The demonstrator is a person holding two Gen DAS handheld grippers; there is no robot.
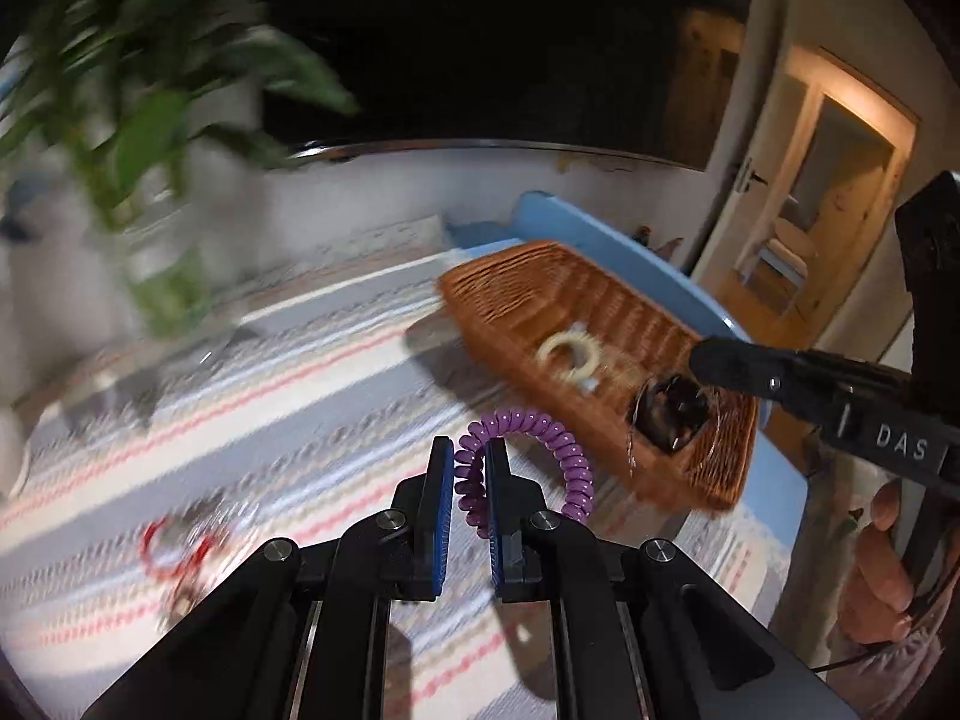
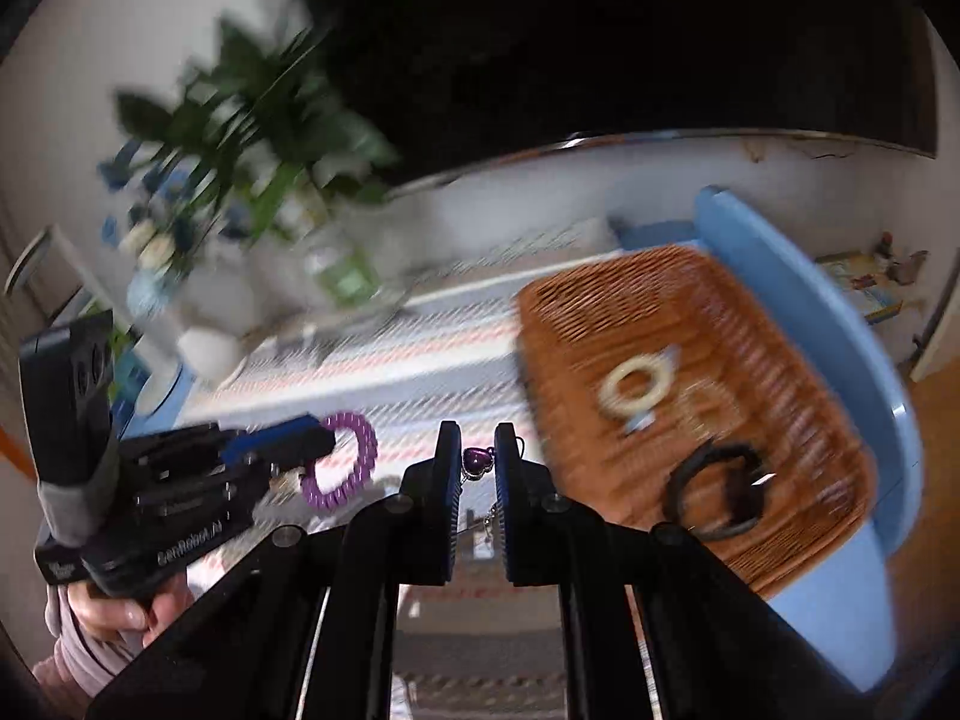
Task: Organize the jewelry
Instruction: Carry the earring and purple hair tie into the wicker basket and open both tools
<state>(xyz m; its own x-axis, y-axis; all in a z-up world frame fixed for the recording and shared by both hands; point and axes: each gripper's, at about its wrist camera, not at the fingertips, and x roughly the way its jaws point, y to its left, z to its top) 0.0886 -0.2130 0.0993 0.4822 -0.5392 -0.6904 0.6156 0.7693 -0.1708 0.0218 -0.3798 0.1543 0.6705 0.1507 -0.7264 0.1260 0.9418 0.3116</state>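
My L tongs (image 1: 467, 456): clamped on purple spiral bracelet (image 1: 540, 450). R tongs (image 2: 478, 450): gripping purple heart charm (image 2: 477, 462) w/ chain. Wicker basket (image 2: 780, 324): cream ring (image 2: 636, 387), black band (image 2: 714, 495).

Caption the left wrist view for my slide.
Left tongs shut on purple spiral bracelet near brown wicker basket.

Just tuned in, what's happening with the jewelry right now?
A person holds a tool in each hand. The left tool is shut on a purple spiral bracelet. The right tool grips a small purple charm on a chain. The wicker basket already holds a cream ring and a dark piece.
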